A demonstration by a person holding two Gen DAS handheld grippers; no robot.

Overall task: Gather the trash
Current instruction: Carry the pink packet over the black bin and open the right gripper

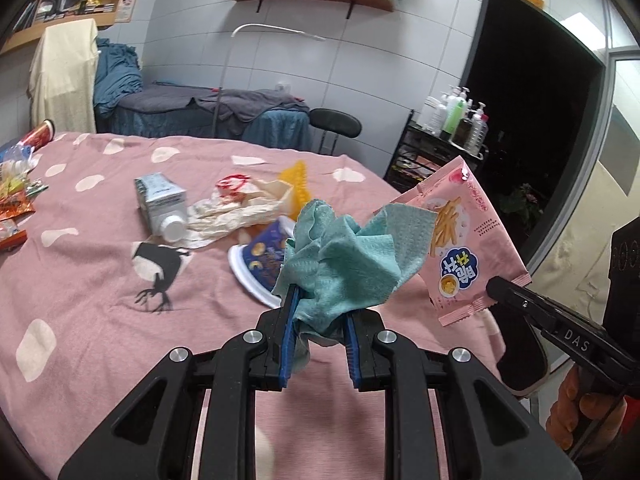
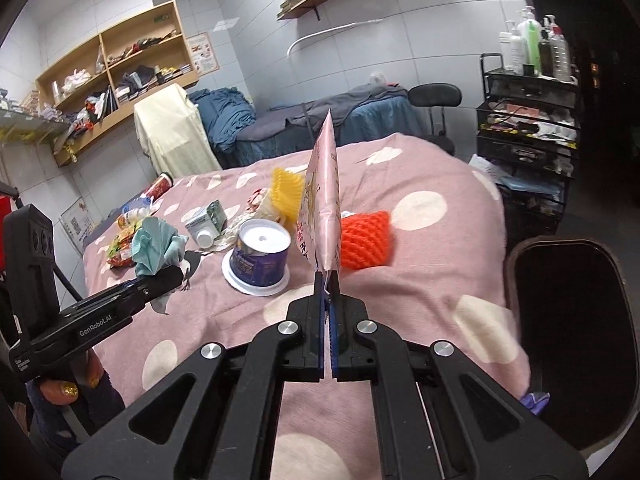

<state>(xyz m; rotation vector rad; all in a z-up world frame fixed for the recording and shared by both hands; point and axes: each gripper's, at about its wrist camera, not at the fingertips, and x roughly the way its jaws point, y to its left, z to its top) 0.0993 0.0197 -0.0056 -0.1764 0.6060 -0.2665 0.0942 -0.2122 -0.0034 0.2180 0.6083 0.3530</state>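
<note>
My left gripper (image 1: 320,300) is shut on a crumpled teal tissue (image 1: 352,260) and holds it above the pink bed cover (image 1: 100,280). It also shows in the right wrist view (image 2: 158,246). My right gripper (image 2: 329,280) is shut on a pink snack packet (image 2: 322,204), held upright above the bed; the packet shows in the left wrist view (image 1: 460,244) to the right of the tissue. On the bed lie an upturned blue cup (image 2: 260,260), a milk carton (image 2: 206,222), crumpled paper (image 1: 236,208), a yellow net (image 2: 286,188) and an orange net (image 2: 366,242).
A dark bin (image 2: 572,340) stands beside the bed at the right. More wrappers and bottles (image 1: 16,192) lie at the bed's far left. A black cart with bottles (image 2: 528,120), a stool (image 1: 334,124) and a second bed (image 1: 208,112) stand behind.
</note>
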